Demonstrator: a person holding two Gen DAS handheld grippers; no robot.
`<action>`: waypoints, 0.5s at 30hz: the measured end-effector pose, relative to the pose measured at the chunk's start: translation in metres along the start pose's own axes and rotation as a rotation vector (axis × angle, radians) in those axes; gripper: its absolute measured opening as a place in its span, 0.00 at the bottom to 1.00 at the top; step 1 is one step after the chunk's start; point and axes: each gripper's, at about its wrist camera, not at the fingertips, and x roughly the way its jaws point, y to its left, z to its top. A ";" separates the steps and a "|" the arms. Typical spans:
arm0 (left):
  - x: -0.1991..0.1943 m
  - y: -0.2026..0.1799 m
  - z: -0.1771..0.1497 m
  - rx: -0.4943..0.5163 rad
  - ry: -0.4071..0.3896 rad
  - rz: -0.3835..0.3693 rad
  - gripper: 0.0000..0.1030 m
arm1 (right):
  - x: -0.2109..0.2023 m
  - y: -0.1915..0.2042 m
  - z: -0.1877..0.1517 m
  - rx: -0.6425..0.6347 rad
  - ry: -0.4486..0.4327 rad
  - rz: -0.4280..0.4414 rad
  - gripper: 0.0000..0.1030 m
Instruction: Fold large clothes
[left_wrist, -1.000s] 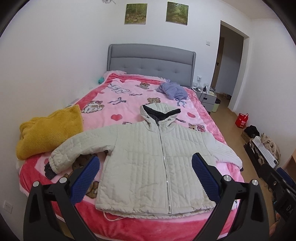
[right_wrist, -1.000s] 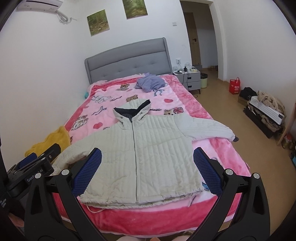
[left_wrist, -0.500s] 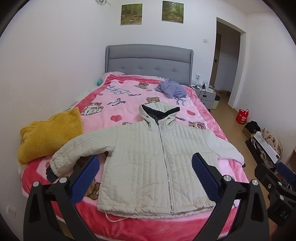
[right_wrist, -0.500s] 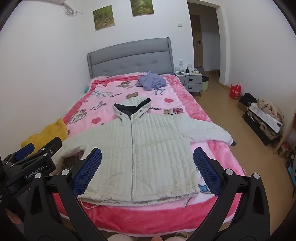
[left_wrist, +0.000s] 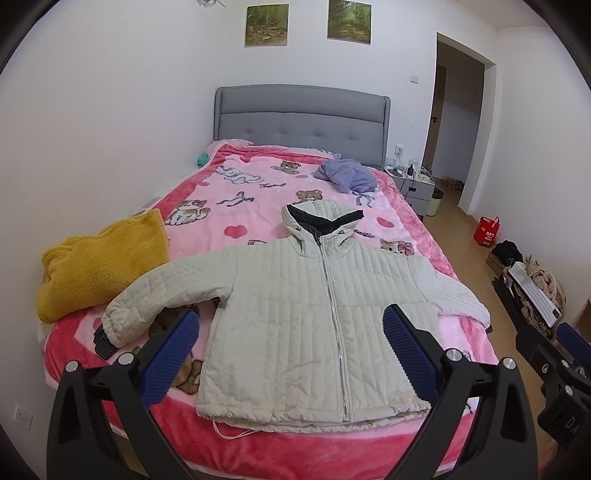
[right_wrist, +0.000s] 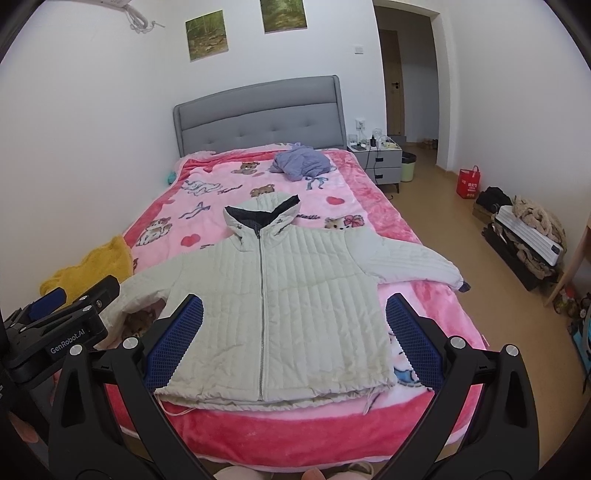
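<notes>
A cream quilted hooded jacket (left_wrist: 310, 325) (right_wrist: 280, 306) lies flat and zipped on the pink blanket, hood toward the headboard, both sleeves spread outward. Its hem lies at the foot edge of the bed with a drawstring hanging loose. My left gripper (left_wrist: 290, 332) hovers open above the foot of the bed, holding nothing. Open and empty as well, my right gripper (right_wrist: 293, 319) hangs over the same edge. The left gripper's body (right_wrist: 62, 325) shows at the left of the right wrist view, and the right gripper's body (left_wrist: 554, 373) at the right of the left wrist view.
A yellow fleece garment (left_wrist: 99, 262) lies at the bed's left edge and a purple garment (left_wrist: 347, 175) near the grey headboard (left_wrist: 299, 122). A nightstand (right_wrist: 380, 162), red bag (right_wrist: 468, 184) and a clothes pile (right_wrist: 524, 236) stand on the wooden floor to the right.
Both grippers have drawn back and risen slightly, so the jacket sits a bit farther away in each view. The jacket has not moved. Both stay open.
</notes>
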 end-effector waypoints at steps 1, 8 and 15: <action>0.000 0.000 0.000 0.000 0.000 0.000 0.95 | 0.000 0.000 0.000 -0.002 -0.001 -0.001 0.92; -0.002 -0.003 -0.001 0.014 -0.005 0.005 0.95 | 0.001 0.003 0.001 -0.006 0.002 -0.002 0.92; -0.003 0.000 0.000 0.019 -0.002 0.009 0.95 | 0.001 0.005 0.002 -0.010 0.008 0.000 0.92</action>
